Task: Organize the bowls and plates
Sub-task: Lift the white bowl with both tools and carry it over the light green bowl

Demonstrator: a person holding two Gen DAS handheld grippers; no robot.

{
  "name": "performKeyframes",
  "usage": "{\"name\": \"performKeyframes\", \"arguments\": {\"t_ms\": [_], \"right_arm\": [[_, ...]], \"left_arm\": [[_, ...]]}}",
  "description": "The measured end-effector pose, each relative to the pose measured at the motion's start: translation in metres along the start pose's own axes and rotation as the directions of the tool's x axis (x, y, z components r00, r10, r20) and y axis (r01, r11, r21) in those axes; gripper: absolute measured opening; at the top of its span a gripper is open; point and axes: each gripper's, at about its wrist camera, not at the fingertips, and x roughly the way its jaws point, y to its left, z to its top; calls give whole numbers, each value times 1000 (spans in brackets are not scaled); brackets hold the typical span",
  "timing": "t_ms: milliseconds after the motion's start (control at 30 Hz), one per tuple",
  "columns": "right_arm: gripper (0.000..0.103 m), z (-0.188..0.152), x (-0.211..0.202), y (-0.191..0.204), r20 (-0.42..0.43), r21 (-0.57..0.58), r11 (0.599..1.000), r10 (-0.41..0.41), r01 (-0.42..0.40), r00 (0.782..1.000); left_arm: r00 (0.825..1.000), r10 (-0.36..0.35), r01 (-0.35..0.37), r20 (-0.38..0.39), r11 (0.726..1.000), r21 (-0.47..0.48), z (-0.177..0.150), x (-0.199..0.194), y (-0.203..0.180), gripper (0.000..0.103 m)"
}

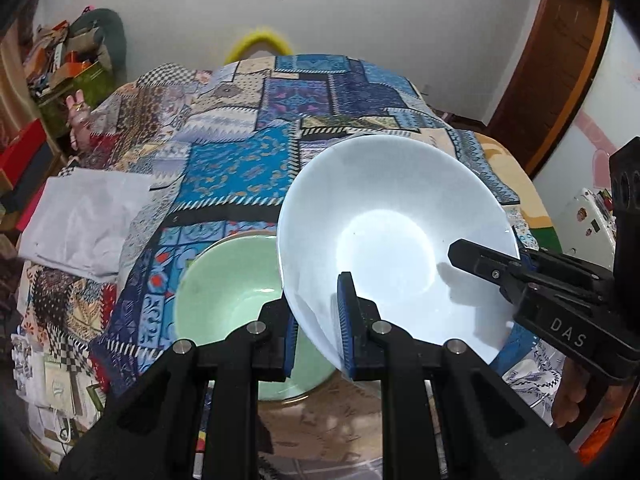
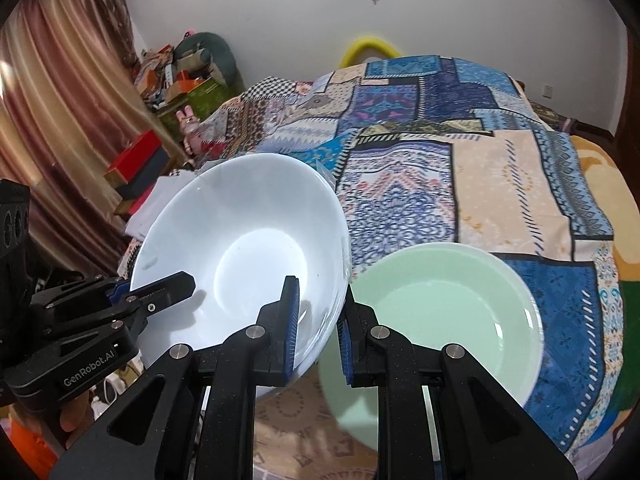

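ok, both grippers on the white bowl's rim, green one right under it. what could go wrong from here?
1. The white bowl hangs tilted, held only by thin rim pinches from the left gripper and right gripper; uneven hand motion could twist it loose.
2. Its lower wall sits close to the green bowl; lowering at this tilt may knock rim against rim and chip one.
3. The patchwork cloth looks soft and uneven, so the green bowl could shift on contact.

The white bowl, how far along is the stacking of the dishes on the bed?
Done: nothing looks stacked yet; the green bowl sits alone on the patchwork bedspread. In hand: the white bowl is held tilted in the air, the left tool and the right tool each shut on its rim from opposite sides. Left: probably lowering it into or beside the green bowl and letting go.
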Motion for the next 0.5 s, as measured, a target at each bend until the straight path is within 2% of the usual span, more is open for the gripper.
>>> {"name": "performKeyframes", "arguments": {"t_ms": [500], "right_arm": [[16,-11,49,36,-109,-25,999,29,-32,994]], "left_arm": [[997,30,-36,-67,996,-81,-24,18,61,18]]}}
